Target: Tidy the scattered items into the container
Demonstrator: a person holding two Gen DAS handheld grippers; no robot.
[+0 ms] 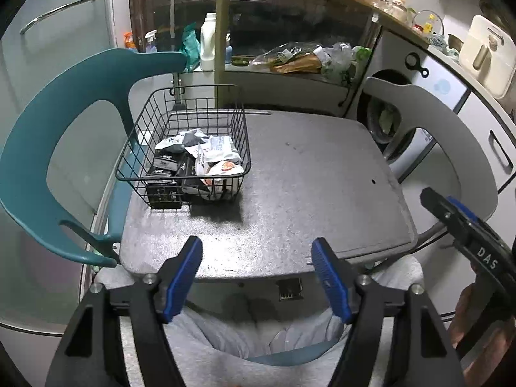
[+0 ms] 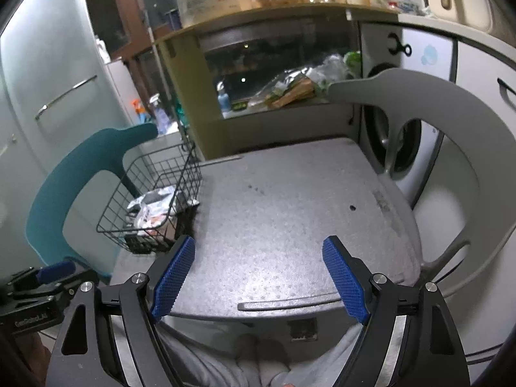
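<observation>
Left gripper (image 1: 257,254): jaws spread wide, nothing between them, held over the near edge of the grey table (image 1: 322,193). Blue fingers (image 1: 182,277) clear of the surface as far as can be judged. Right gripper (image 2: 259,254): jaws likewise spread, empty, over the near edge of the same table, approx. centre. In the left wrist view the right gripper shows at far right, near side, off the table corner; its jaw state is not readable from that angle.

Wire basket (image 1: 183,148): black, sits upright on the far-left part of the table, its left side at the table edge. Contents: packets (image 1: 213,154), white and black, several piled loosely inside, incl. one white w/ orange print at the near-right corner. Exact count cannot be told. No packets seen lying on the tabletop outside the basket.

Surroundings: teal chair (image 1: 42,148) at left, backrest just beside the basket. Grey chair (image 2: 451,122) at right of table. Far side: wooden shelf unit (image 1: 290,32) w/ bags and produce, white bottle (image 1: 208,43) to its left. Washing machine (image 1: 387,119) far right, behind the grey chair. Person's grey-clothed lap visible below the near table edge.
</observation>
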